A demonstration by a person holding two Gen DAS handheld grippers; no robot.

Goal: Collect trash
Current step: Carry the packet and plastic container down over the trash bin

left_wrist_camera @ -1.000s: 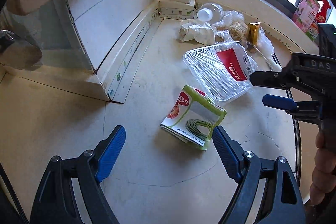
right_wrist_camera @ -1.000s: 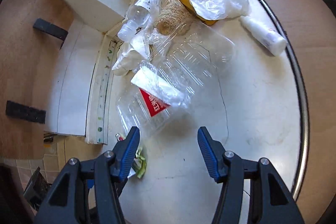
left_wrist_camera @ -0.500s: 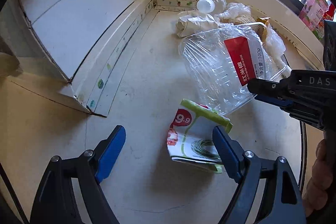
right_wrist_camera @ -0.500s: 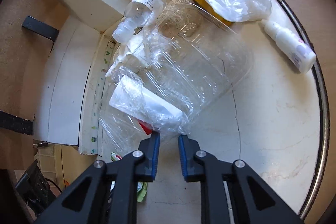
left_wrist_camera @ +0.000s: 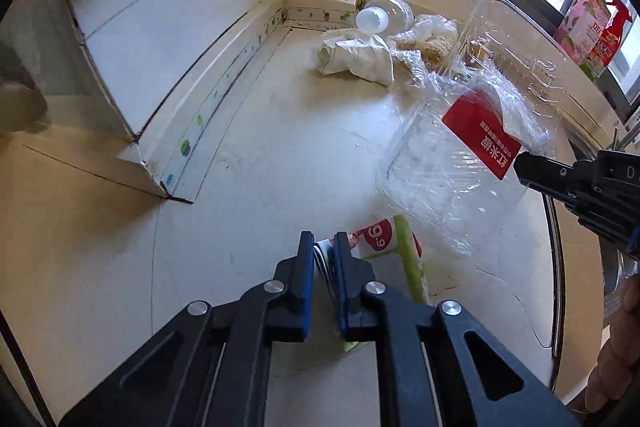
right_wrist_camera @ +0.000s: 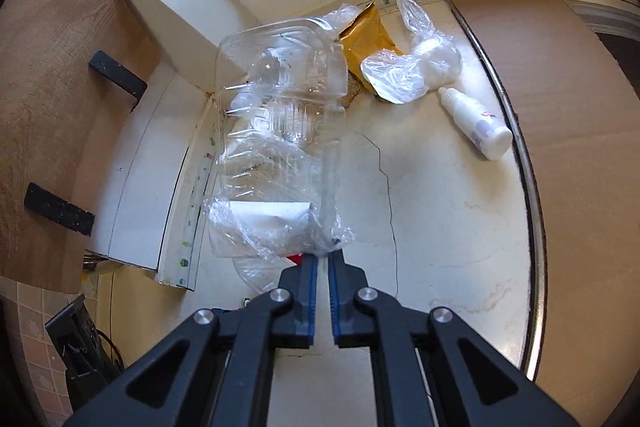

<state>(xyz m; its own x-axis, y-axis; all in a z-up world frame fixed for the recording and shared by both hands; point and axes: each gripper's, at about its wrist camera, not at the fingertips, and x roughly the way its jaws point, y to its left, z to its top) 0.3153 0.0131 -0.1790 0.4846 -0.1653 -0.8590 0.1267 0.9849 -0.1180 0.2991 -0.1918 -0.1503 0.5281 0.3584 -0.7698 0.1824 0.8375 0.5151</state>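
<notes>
My left gripper [left_wrist_camera: 320, 247] is shut on the edge of a green and white printed wrapper [left_wrist_camera: 390, 239] lying on the pale counter. My right gripper [right_wrist_camera: 323, 259] is shut on the wrinkled film edge of a clear plastic clamshell box [right_wrist_camera: 280, 131], which hangs tilted above the counter. In the left wrist view the same clamshell box [left_wrist_camera: 460, 155] shows its red label, with the right gripper [left_wrist_camera: 524, 167] clamped at its right side. Further trash lies at the back: a clear bottle [left_wrist_camera: 384, 15], a crumpled white paper [left_wrist_camera: 356, 59], a yellow packet [right_wrist_camera: 368, 35], a clear bag [right_wrist_camera: 412, 67] and a small white bottle [right_wrist_camera: 476, 123].
A raised white ledge [left_wrist_camera: 172, 59] runs along the left of the counter. A window sill with pink and red packages [left_wrist_camera: 592, 27] is at the back right. A metal rim [right_wrist_camera: 532, 163] bounds the counter on the right, with brown board beyond it. A person's hand [left_wrist_camera: 616, 359] holds the right gripper.
Both grippers went from open to shut: the left on the wrapper, the right on the clamshell box. The right gripper has lifted the box off the counter and tilted it up.
</notes>
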